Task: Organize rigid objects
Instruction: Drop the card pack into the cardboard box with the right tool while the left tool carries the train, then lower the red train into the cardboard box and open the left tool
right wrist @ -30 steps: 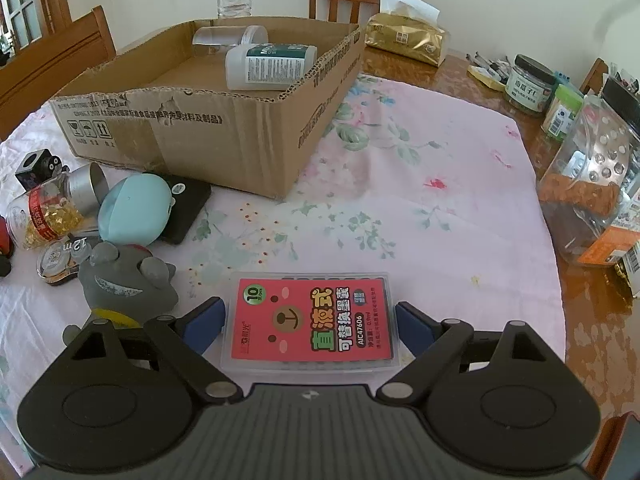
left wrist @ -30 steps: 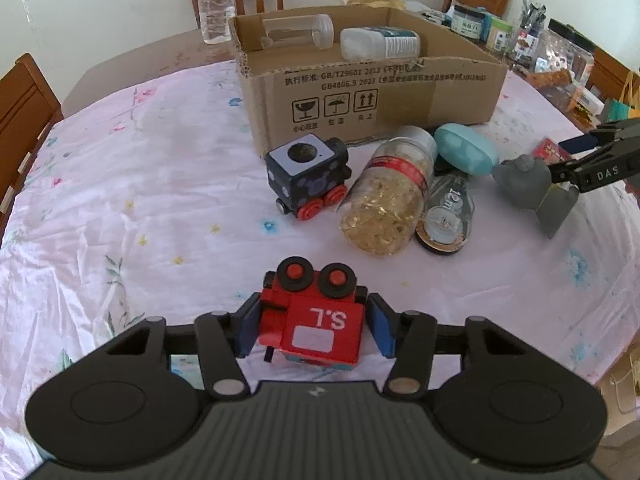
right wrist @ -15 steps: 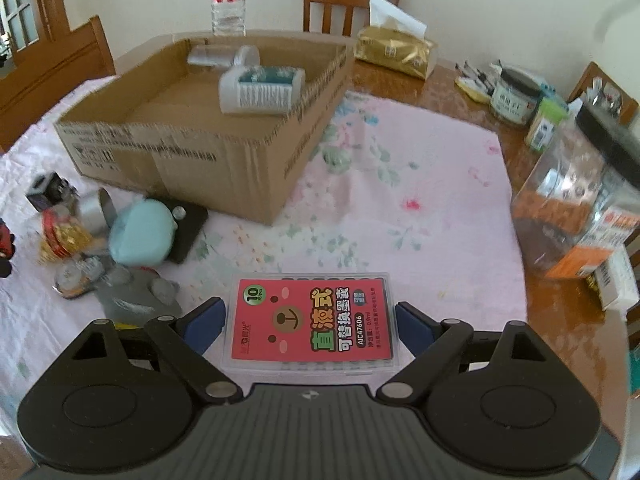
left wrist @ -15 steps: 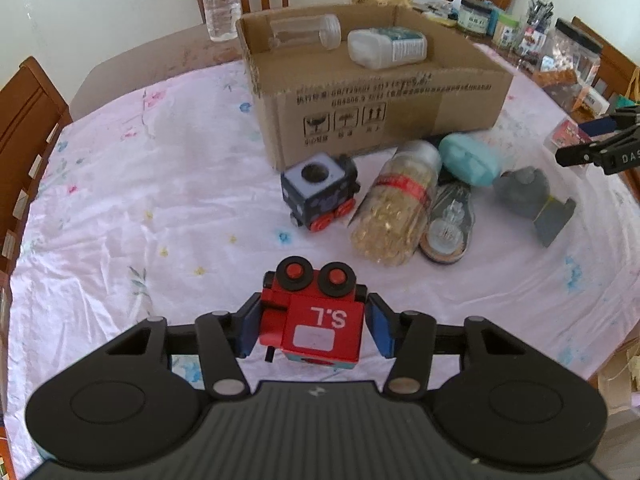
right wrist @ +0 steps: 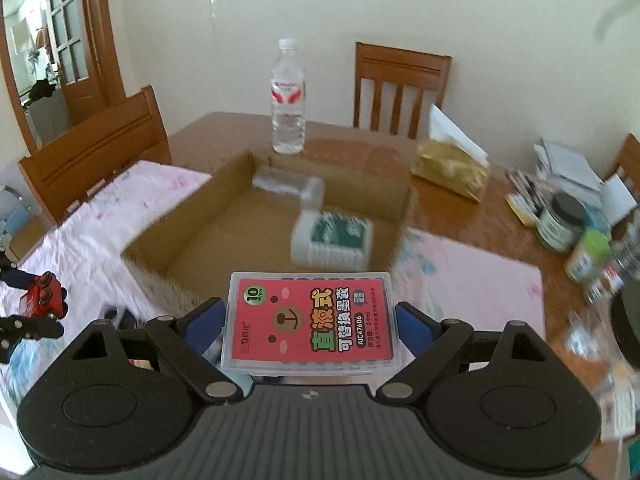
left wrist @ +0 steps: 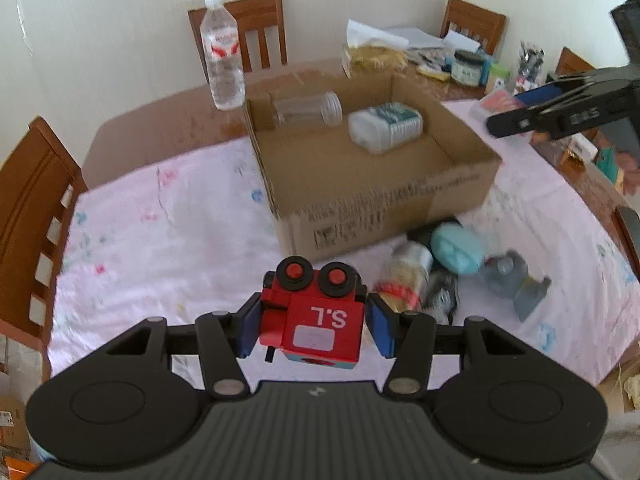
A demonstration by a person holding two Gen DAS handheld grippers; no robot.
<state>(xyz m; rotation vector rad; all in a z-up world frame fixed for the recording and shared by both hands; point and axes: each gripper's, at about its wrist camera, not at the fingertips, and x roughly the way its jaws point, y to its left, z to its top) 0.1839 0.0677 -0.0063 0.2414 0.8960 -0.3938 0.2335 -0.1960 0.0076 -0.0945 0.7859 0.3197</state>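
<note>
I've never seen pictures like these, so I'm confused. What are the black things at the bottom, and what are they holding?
Those are grabbing tools, one in each of a person's hands, each with a camera looking along its fingers. The left tool pinches a red toy train. The right tool pinches a pink card case. Ahead on the table sits a cardboard box with a clear jar and a white bottle lying inside. More toys and jars wait beside it.

A water bottle (right wrist: pixel 287 98) stands upright near the bench's (right wrist: pixel 460 204) far edge, a wooden chair (right wrist: pixel 402 88) behind it. A gold tissue pack (right wrist: pixel 450 170) lies toward the far right corner; jars (right wrist: pixel 562 222) crowd the right edge.
</note>
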